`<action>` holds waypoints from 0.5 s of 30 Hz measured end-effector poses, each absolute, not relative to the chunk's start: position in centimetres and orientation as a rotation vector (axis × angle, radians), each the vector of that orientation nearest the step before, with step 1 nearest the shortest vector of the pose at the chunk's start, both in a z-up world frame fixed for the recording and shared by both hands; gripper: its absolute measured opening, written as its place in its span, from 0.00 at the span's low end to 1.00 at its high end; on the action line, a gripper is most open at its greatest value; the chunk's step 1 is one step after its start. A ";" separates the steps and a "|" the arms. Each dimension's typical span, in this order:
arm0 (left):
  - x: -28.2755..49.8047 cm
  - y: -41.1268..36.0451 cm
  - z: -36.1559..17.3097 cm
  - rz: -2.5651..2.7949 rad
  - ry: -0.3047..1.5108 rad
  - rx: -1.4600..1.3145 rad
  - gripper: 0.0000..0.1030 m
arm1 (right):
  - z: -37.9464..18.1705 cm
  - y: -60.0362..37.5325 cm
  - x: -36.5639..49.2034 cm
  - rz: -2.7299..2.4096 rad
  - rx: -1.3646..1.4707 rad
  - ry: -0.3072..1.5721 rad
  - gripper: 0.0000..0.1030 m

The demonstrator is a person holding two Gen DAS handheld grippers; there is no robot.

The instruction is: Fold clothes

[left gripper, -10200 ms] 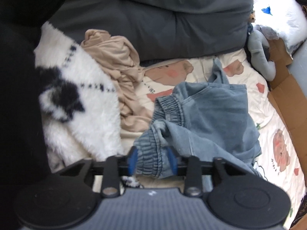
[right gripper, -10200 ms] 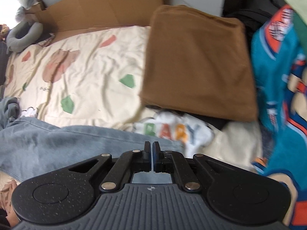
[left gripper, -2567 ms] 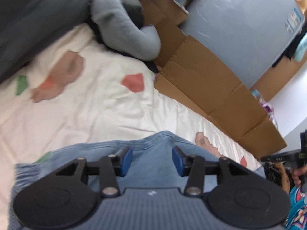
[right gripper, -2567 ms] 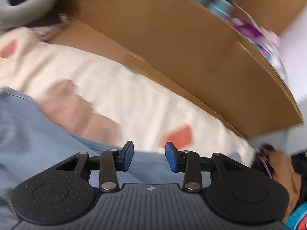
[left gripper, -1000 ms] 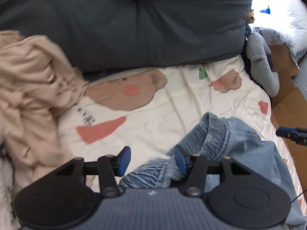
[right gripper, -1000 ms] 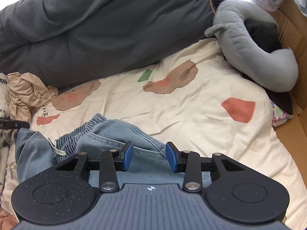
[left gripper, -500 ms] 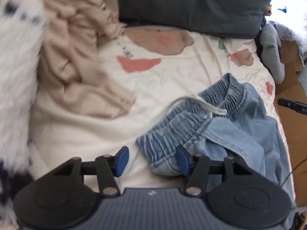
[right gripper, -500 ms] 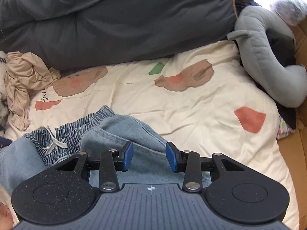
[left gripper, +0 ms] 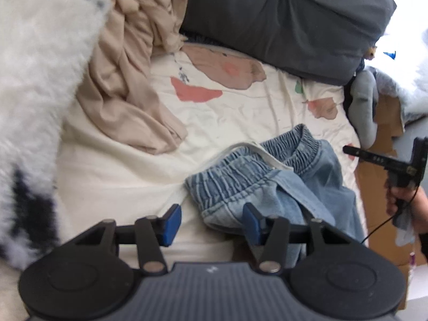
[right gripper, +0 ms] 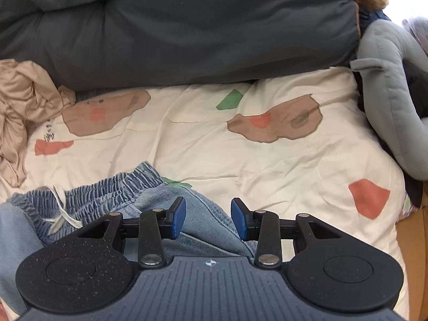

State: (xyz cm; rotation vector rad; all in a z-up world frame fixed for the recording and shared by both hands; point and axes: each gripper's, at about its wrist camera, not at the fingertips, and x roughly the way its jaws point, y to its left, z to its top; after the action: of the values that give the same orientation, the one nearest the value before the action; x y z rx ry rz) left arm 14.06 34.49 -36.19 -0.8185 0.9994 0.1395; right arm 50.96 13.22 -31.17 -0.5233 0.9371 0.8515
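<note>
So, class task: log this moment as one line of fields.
stage: regrasp | left gripper: closing around jeans waistband | right gripper: open over jeans | bedsheet: under jeans

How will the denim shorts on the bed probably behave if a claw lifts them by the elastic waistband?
The denim shorts lie crumpled in soft folds, so they will likely hang limp and unfold. The gathered waistband looks thick, probably giving a secure hold. The loose white drawstring will likely dangle.

A: The jeans (left gripper: 307,176) are pale blue denim with a white drawstring (left gripper: 262,155); the sheet (right gripper: 203,144) is cream with brown, coral and green patches.

B: The duvet (right gripper: 174,26) is dark grey; the crumpled garment (left gripper: 128,80) beige; the fleece (left gripper: 40,61) white with black marks.
</note>
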 end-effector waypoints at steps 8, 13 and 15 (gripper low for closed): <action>15.4 32.6 -39.1 0.120 1.017 -0.851 0.52 | -33.4 13.7 52.1 0.821 -0.622 0.970 0.43; 15.6 32.2 -40.2 0.124 1.008 -0.894 0.52 | -34.2 13.8 52.7 0.833 -0.654 0.985 0.43; 15.6 32.3 -40.7 0.122 0.994 -0.950 0.51 | -34.4 14.1 52.7 0.855 -0.677 0.982 0.43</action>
State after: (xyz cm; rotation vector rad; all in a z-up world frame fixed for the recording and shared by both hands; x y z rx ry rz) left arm 15.58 32.33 -40.69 -0.9498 0.9939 0.1220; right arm 52.71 14.07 -34.40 -0.6766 0.9822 0.8547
